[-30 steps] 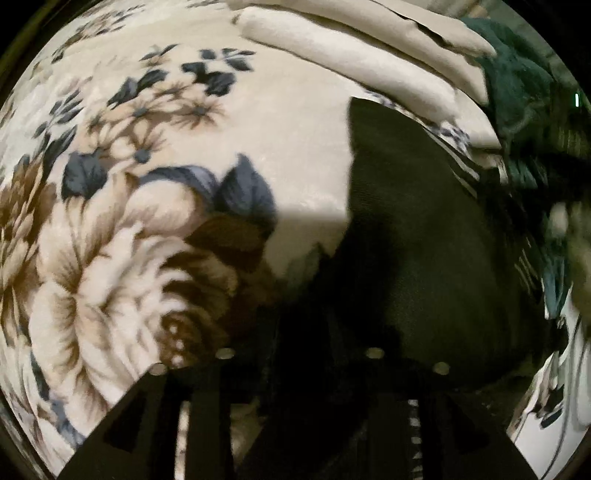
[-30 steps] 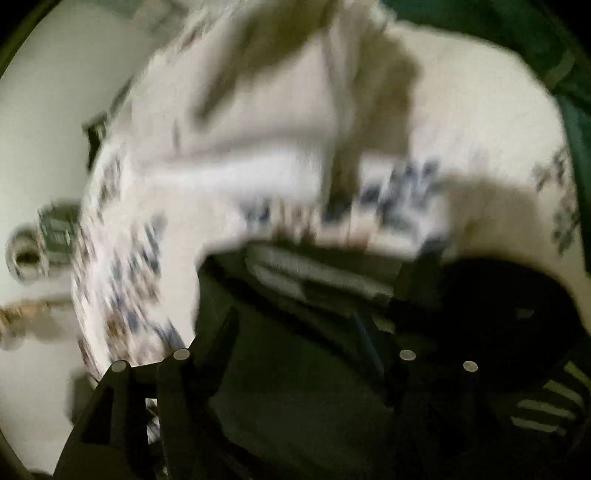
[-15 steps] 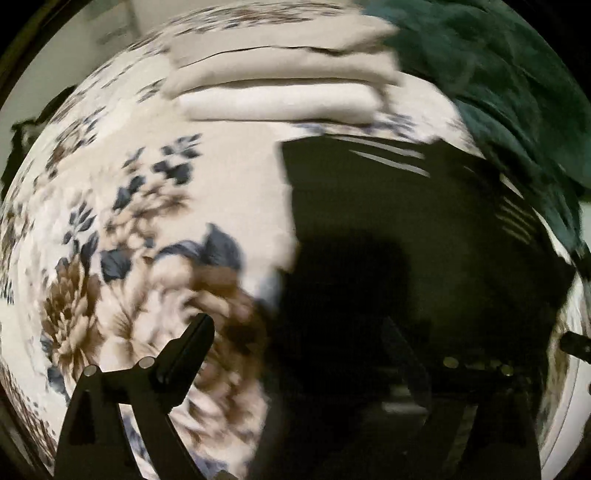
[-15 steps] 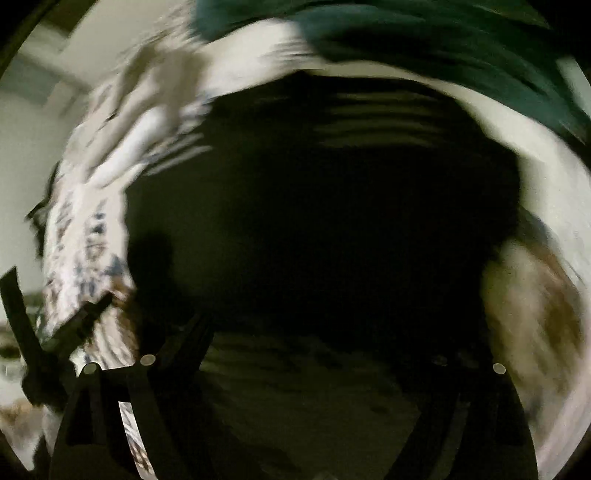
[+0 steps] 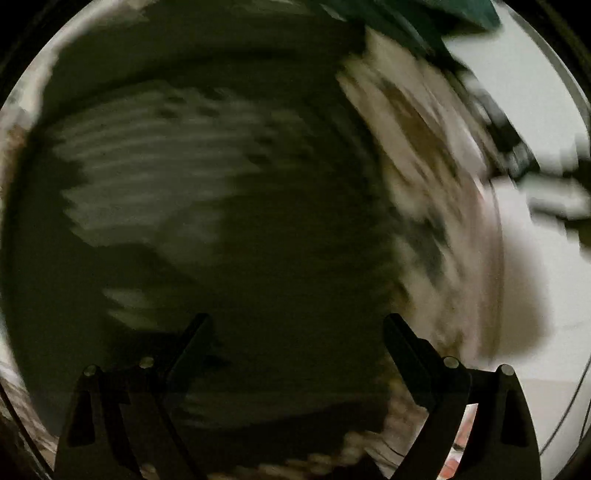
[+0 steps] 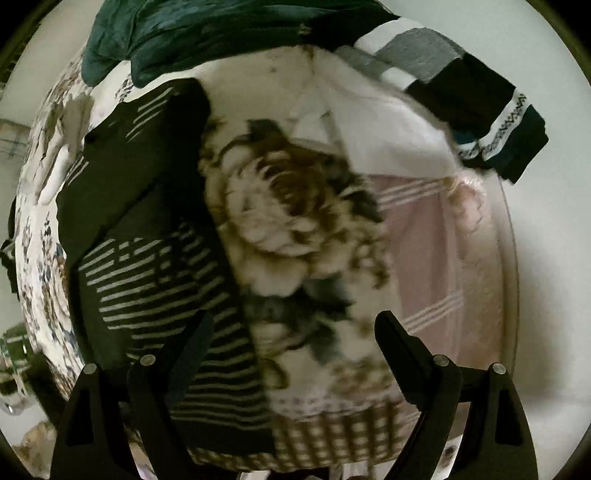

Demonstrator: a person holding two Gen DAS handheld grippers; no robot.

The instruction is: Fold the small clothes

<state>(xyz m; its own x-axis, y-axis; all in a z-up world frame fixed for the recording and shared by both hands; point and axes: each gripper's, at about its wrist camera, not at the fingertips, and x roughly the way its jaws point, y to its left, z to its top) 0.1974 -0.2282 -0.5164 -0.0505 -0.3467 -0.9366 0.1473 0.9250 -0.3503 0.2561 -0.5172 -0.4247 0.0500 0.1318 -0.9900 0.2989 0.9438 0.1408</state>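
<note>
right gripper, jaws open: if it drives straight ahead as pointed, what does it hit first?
Most likely the floral blanket: nothing shows between the right gripper and it. The striped black garment lies just left of that line. Depth is unclear in the fisheye view.

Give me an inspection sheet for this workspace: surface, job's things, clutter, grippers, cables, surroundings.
Surface: floral blanket, cream with brown and grey flowers.
Job's things: black striped garment lies flat on the blanket's left side; a pink striped cloth lies to the right.
Clutter: dark green garment bunched at the far edge; a black, grey and white piece at the far right corner.
Grippers: left hand-held gripper open over the dark garment, view badly blurred; right hand-held gripper open, holding nothing.
Cables: a thin dark line at the left view's right edge, possibly a cable.
Surroundings: pale floor around the blanket; too blurred for more.
</note>
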